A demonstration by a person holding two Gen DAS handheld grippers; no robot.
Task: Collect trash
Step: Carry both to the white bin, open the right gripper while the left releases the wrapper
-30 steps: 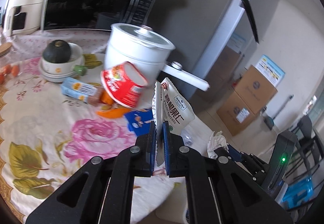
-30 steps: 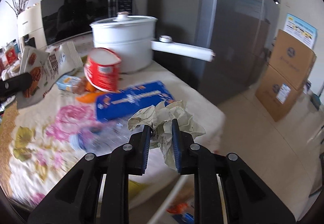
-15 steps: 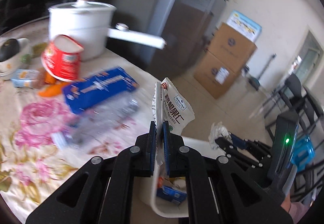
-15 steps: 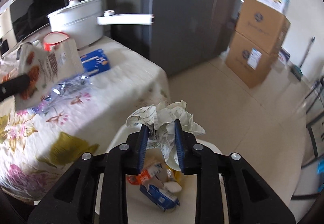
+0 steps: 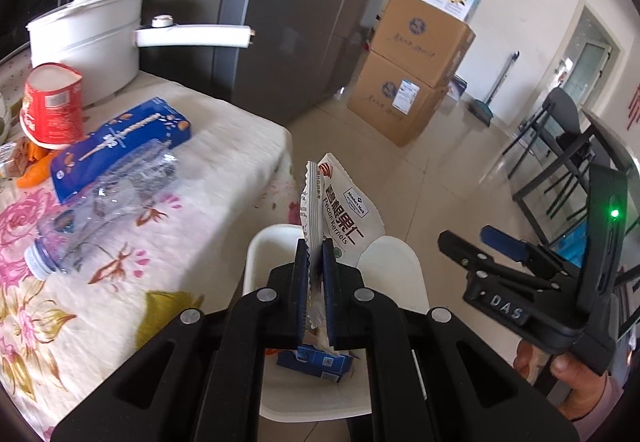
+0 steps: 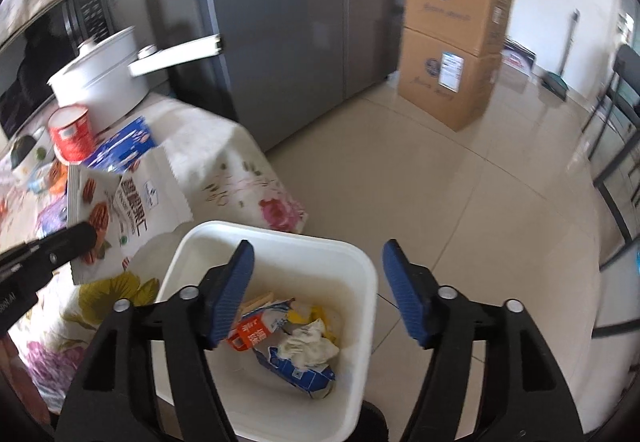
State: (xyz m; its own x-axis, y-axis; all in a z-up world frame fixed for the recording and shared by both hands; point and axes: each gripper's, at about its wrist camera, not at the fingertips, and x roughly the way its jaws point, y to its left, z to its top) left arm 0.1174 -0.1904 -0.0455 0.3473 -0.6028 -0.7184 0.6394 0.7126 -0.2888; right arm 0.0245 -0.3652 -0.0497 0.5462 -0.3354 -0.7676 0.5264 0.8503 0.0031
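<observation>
My left gripper point(image 5: 315, 262) is shut on a white pecan snack bag point(image 5: 344, 210), which stands up from the pads above the white trash bin point(image 5: 256, 254). In the right wrist view the same bag point(image 6: 140, 210) hangs at the left, just beside the bin's rim point(image 6: 280, 232). My right gripper point(image 6: 318, 262) hovers over the bin with its jaws opening and nothing between them. A crumpled paper ball point(image 6: 306, 340) lies inside the bin on cartons and wrappers. In the left wrist view the right gripper point(image 5: 466, 236) appears at the right, held by a hand.
A floral-cloth table point(image 5: 120, 322) to the left carries a crushed clear bottle point(image 5: 100, 198), a blue carton point(image 5: 120, 142), a red paper cup point(image 5: 52, 110) and a white pot point(image 5: 84, 38). A grey refrigerator point(image 6: 280, 22), stacked cardboard boxes point(image 6: 452, 54) and dark chairs point(image 5: 560, 146) stand around the tiled floor.
Both grippers swung from over the table to above the bin. The right jaws opened and the crumpled paper fell into the bin. The left gripper kept hold of the snack bag.
</observation>
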